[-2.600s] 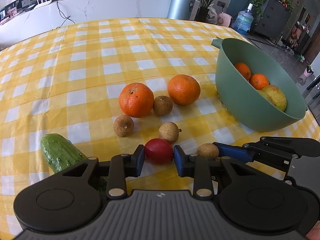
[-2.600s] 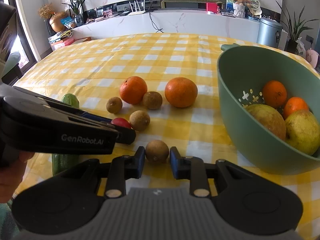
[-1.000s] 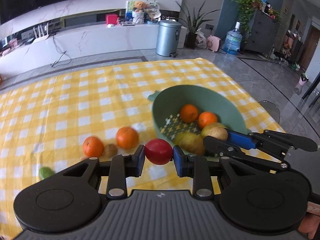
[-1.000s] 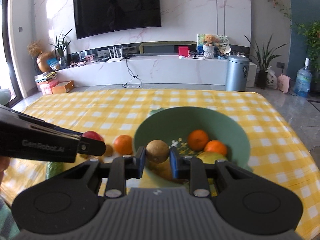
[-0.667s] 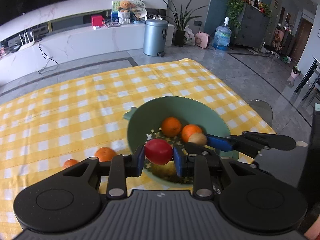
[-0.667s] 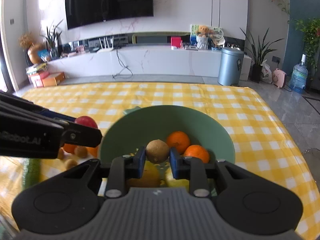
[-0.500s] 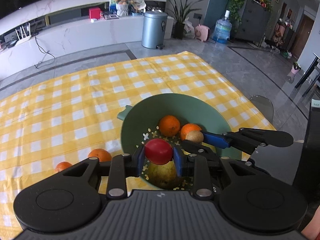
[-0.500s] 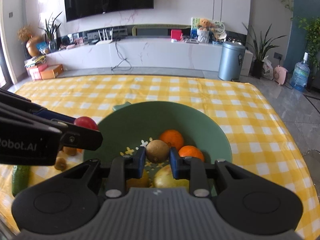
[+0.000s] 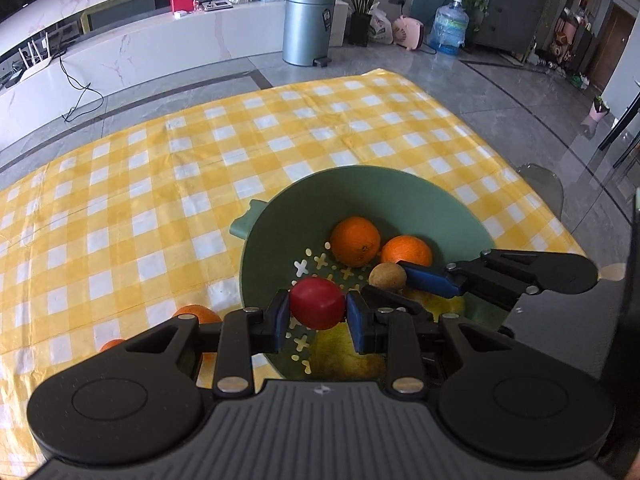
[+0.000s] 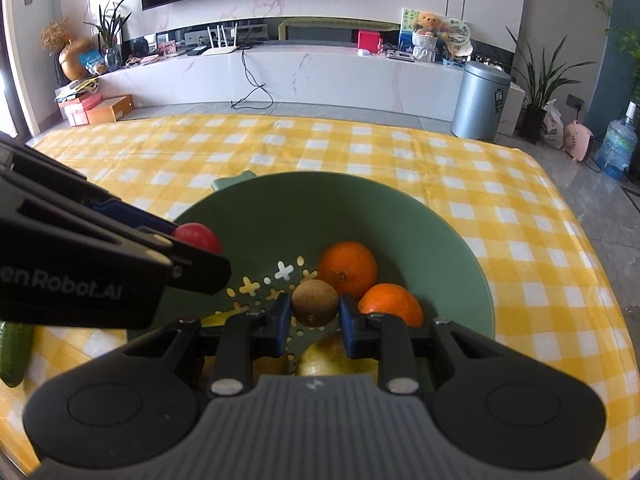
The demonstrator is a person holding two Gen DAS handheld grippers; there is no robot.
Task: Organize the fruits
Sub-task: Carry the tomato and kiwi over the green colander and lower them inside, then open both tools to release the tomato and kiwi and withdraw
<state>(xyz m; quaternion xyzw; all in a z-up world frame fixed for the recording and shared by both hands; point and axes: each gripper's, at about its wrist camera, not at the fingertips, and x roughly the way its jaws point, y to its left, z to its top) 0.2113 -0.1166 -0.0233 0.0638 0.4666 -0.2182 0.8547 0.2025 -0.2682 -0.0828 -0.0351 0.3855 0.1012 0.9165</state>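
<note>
1. The left gripper [image 9: 318, 312] is sitting at the lower centre of the left wrist view, its blue pads clamping a round red fruit [image 9: 317, 303] from both sides, jaws only as far apart as the fruit is wide.
2. The right gripper [image 10: 314, 312] is occupying the lower centre of the right wrist view, its pads pinching a small brown fruit [image 10: 314, 302], the jaws narrowly set around it.
3. Both held fruits are hanging over the open mouth of the green bowl [image 9: 420, 196], which is filling the middle of each view on the yellow checked tablecloth [image 9: 160, 184].
4. In the left wrist view the right gripper is reaching in from the right edge, with the brown fruit showing at its blue tip just right of the red one.
5. In the right wrist view the left gripper is crossing in from the left edge, the red fruit peeking out at its tip above the bowl's left side.
6. Two oranges in the bowl [image 10: 348, 268] are lying side by side, touching, near the star-shaped drain holes; yellowish fruit [image 10: 336, 356] is lying below them, partly hidden by the gripper.
7. Two oranges on the cloth [image 9: 196, 314] are showing at the lower left of the left wrist view, outside the bowl.
8. A cucumber [image 10: 14, 352] is lying at the far left edge of the right wrist view.
</note>
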